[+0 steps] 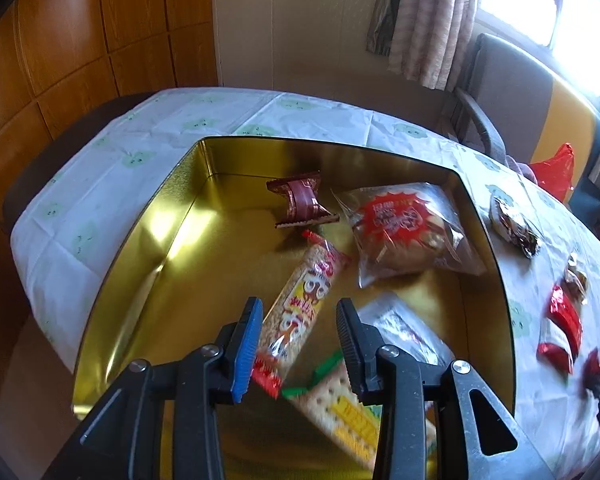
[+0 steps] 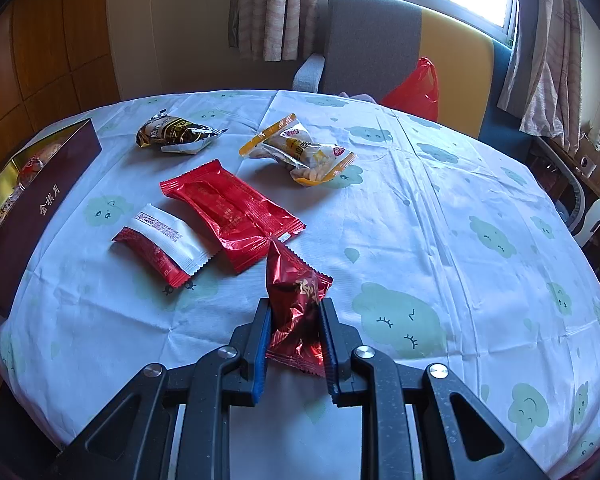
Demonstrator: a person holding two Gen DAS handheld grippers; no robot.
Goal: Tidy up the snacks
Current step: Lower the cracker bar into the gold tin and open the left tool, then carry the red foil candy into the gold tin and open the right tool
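In the left wrist view my left gripper point(image 1: 299, 306) hangs over an open gold tin point(image 1: 140, 248). A long cracker pack point(image 1: 300, 296) lies between its fingers, with a gap at the right pad, so the jaws stand open. A bun pack point(image 1: 404, 232), a brown wrapped sweet point(image 1: 300, 200), a silver packet point(image 1: 404, 328) and a biscuit pack point(image 1: 340, 404) also lie in the tin. In the right wrist view my right gripper point(image 2: 296, 305) is shut on a dark red snack packet point(image 2: 296, 300), just above the tablecloth point(image 2: 420, 220).
On the cloth lie a red flat pack point(image 2: 232, 212), a red-and-white pack point(image 2: 164, 240), a dark gold pack point(image 2: 176, 132) and a yellow pack point(image 2: 300, 152). The tin's maroon side point(image 2: 40, 208) is at the left. A chair point(image 2: 372, 40) with a red bag point(image 2: 416, 88) stands behind the table.
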